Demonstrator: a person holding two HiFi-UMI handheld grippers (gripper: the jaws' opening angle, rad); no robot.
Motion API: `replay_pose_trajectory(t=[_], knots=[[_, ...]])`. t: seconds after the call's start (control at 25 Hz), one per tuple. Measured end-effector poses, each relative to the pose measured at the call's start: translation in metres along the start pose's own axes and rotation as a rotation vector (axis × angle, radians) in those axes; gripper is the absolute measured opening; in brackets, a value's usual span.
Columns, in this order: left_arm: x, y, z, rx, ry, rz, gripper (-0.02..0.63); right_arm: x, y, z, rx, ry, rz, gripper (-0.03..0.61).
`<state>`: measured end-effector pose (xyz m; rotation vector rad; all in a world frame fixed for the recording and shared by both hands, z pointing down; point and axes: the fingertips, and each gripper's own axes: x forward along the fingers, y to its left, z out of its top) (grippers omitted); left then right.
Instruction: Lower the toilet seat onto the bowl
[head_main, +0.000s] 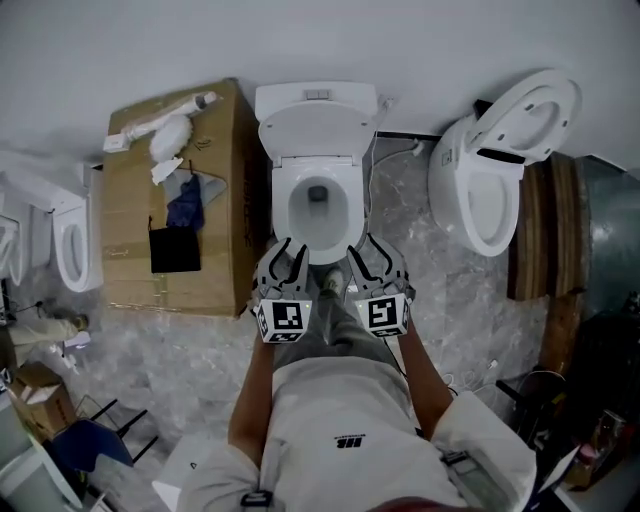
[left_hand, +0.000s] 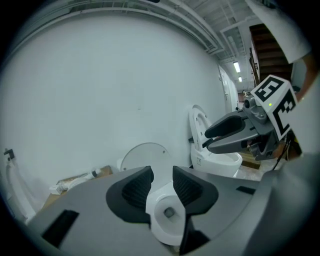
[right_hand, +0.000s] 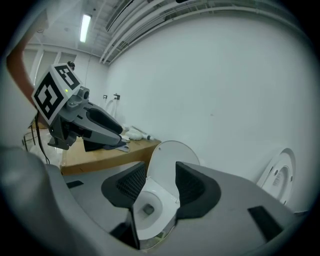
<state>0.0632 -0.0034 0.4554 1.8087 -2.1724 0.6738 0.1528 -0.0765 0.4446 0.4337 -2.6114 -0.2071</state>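
A white toilet stands straight ahead of me, its bowl (head_main: 318, 205) uncovered. The seat and lid (head_main: 317, 128) stand raised against the tank. My left gripper (head_main: 287, 252) hovers at the bowl's front left rim and my right gripper (head_main: 364, 250) at its front right. Both are clear of the toilet. In the left gripper view the left gripper (left_hand: 161, 175) shows a narrow gap with nothing between its pads, and the raised lid (left_hand: 145, 154) sits beyond. The right gripper (right_hand: 161, 172) is likewise open and empty, framing the bowl (right_hand: 147, 207).
A large cardboard box (head_main: 215, 200) carrying loose items stands left of the toilet. A second toilet (head_main: 490, 190) with its lid up stands on the right beside wooden boards (head_main: 548, 230). Another white toilet (head_main: 75, 245) is at the far left. The person's legs stand just before the bowl.
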Motion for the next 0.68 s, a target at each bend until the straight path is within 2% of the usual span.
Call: replay_pose_trajectory(t=[0.24,0.48,0.68], knots=[[-0.025,-0.006,0.025,0.011,-0.034,0.018,0.146,-0.022,0.002,0.028,-0.050,-0.046,0.009,0.183],[-0.041,-0.005,0.042,0.026,-0.072,0.023,0.144,-0.039,0.003,0.048,-0.108,-0.068,-0.021,0.176],[-0.061,-0.010,0.052,0.023,-0.098,0.019,0.144,-0.057,0.007,0.060,-0.100,-0.084,-0.050,0.175]])
